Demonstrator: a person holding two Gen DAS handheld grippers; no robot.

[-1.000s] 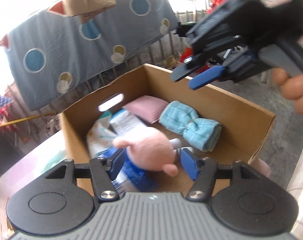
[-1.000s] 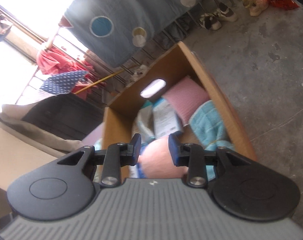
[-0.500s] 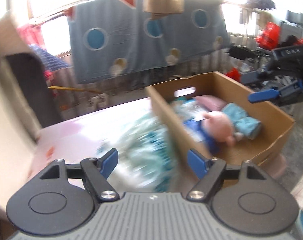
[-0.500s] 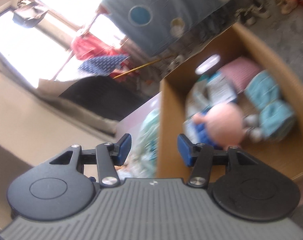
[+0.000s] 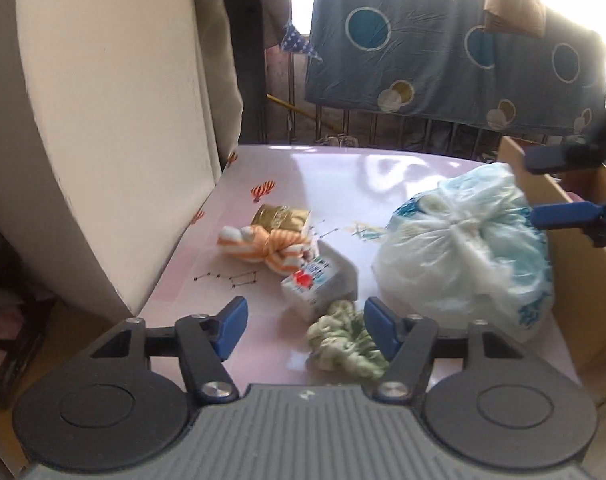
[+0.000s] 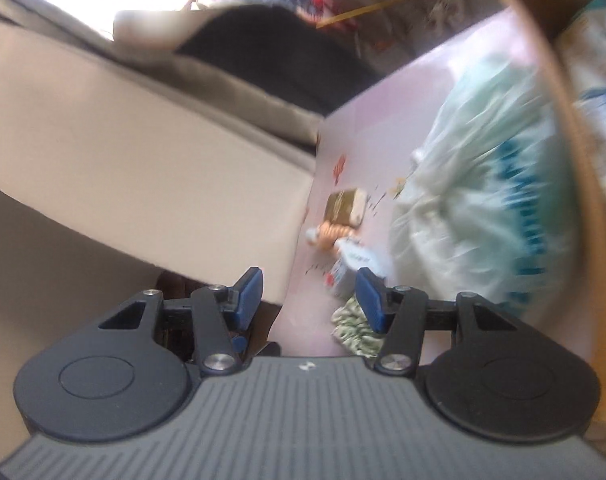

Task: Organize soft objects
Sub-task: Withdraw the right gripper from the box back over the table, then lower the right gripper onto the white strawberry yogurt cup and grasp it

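On the pink table (image 5: 343, 172) lie a big white and blue plastic bag of stuffing (image 5: 467, 252), an orange striped knotted cloth (image 5: 271, 248), a gold packet (image 5: 283, 216), a small white tissue pack (image 5: 319, 284) and a green scrunchie (image 5: 343, 344). My left gripper (image 5: 305, 328) is open and empty, just short of the scrunchie and tissue pack. My right gripper (image 6: 309, 296) is open and empty; it shows at the right of the left wrist view (image 5: 559, 188), above the bag. The right wrist view shows the bag (image 6: 483, 192), the scrunchie (image 6: 353, 326) and the cloth (image 6: 331, 236), blurred.
A cardboard box (image 5: 575, 264) stands against the table's right edge, with its wall in the right wrist view (image 6: 559, 80). A beige cushion or wall panel (image 5: 115, 120) borders the table's left side. A blue spotted sheet (image 5: 455, 52) hangs on railings behind.
Both grippers have swung left, away from the box with the pink plush toy in it, over to the table. The right gripper let go of the pink toy and opened.
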